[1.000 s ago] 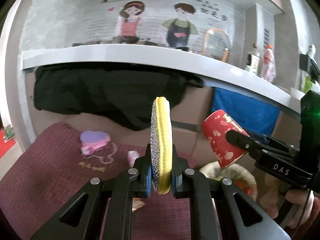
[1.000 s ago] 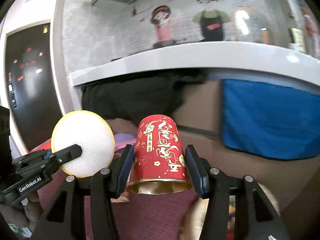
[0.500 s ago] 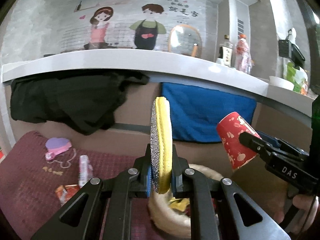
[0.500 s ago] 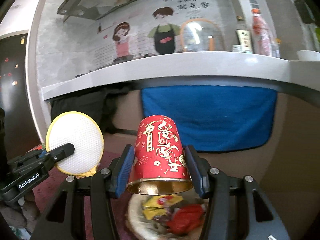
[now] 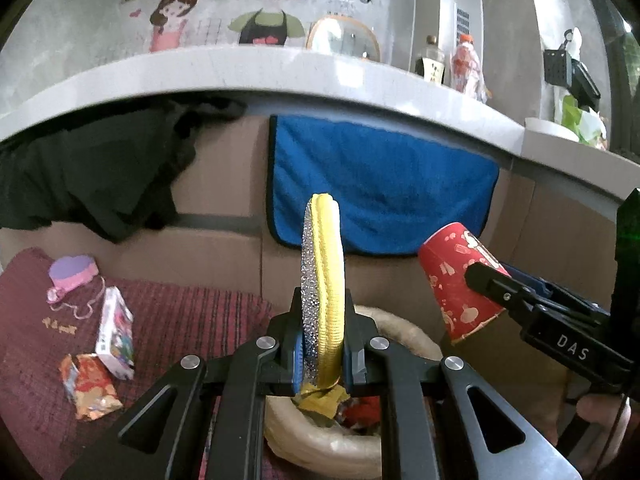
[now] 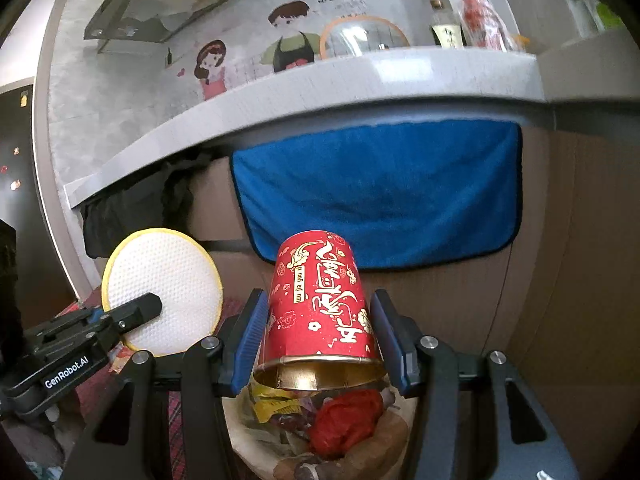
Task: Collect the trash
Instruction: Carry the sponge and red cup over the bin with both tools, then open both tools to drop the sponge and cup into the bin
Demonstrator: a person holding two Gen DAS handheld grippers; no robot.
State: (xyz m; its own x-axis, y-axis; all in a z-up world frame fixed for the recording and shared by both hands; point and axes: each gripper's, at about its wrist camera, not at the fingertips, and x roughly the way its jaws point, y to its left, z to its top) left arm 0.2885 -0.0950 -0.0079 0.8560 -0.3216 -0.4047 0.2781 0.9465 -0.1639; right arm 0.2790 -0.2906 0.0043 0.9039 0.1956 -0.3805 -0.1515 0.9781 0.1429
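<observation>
Left claw (image 5: 322, 350): clamped on the lower edge of a round scrub pad (image 5: 324, 292), yellow-rimmed with a glittery silver face; gripped edge-on so the disc stands upright and clear of the pads' sides.
Right claw (image 6: 320, 338): clenched across a red paper cup (image 6: 320, 304), held mouth-down and towards the camera, gold lining showing; the jaws pinch it near the rim, where the cup is widest.
Carry position: both pieces hang above the pale round basket (image 5: 400, 332), probably so that a release drops them straight in.
Basket contents: a yellow wrapper (image 6: 276, 400) and a red crumpled piece (image 6: 346, 420) already lie inside; the rest is a muddle, hard to name.
Left to collect: a small printed box (image 5: 116, 330) and a red-gold wrapper (image 5: 90, 386) lie on the dark red mat (image 5: 180, 320), well to the left of the basket.
Hidden: the near half of the basket sits behind the claw frames in both views; how deep it is cannot be told.
Cut off: only part of a hand (image 5: 604, 416) shows, at the lower right edge.
</observation>
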